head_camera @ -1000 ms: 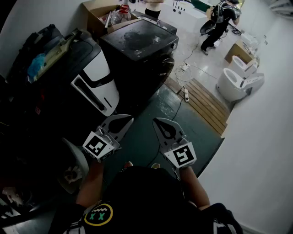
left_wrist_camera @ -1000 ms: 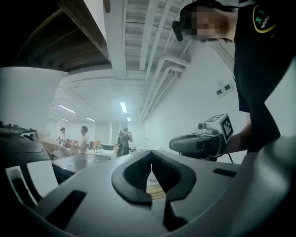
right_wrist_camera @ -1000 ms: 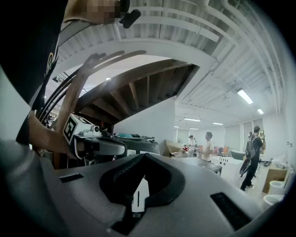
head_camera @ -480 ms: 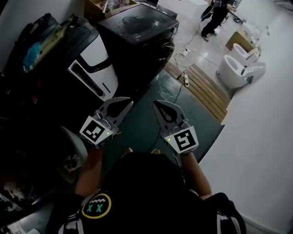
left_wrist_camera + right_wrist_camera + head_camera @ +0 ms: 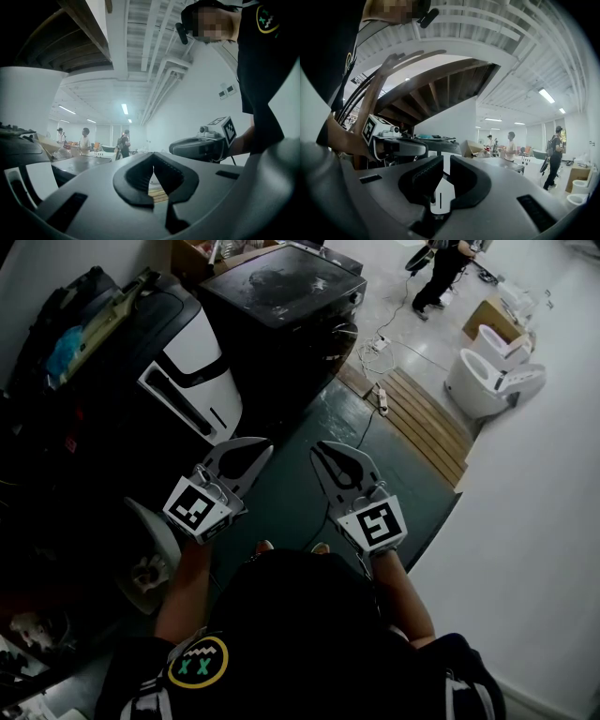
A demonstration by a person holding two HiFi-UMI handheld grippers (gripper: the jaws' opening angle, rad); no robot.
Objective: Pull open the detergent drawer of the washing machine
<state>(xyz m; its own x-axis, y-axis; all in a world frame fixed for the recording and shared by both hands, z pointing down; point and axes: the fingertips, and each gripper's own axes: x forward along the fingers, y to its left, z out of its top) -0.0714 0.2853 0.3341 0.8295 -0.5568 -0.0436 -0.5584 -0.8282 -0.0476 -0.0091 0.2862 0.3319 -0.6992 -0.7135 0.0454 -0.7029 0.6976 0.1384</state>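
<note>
A black washing machine [image 5: 281, 296] stands ahead at the top of the head view; its detergent drawer cannot be made out. Left of it leans a white-and-black appliance [image 5: 192, 390]. Both grippers are held level over the green floor [image 5: 281, 512], well short of the machines. My left gripper [image 5: 265, 444] [image 5: 152, 157] is shut, tips touching, with nothing in it. The jaws of my right gripper [image 5: 317, 448] [image 5: 443, 161] are opening, with a narrow gap and nothing between them. The white panel [image 5: 440, 199] shows through that gap.
A wooden pallet [image 5: 422, 432] and a power strip [image 5: 382, 395] lie on the floor to the right. White toilets [image 5: 487, 381] stand beyond, and a person [image 5: 441, 268] is far back. Dark clutter fills the left side, and a white wall [image 5: 534, 549] runs along the right.
The head view has tipped a little, so the machines sit higher in frame. Both hands stay about where they were. The right jaws have parted slightly.
</note>
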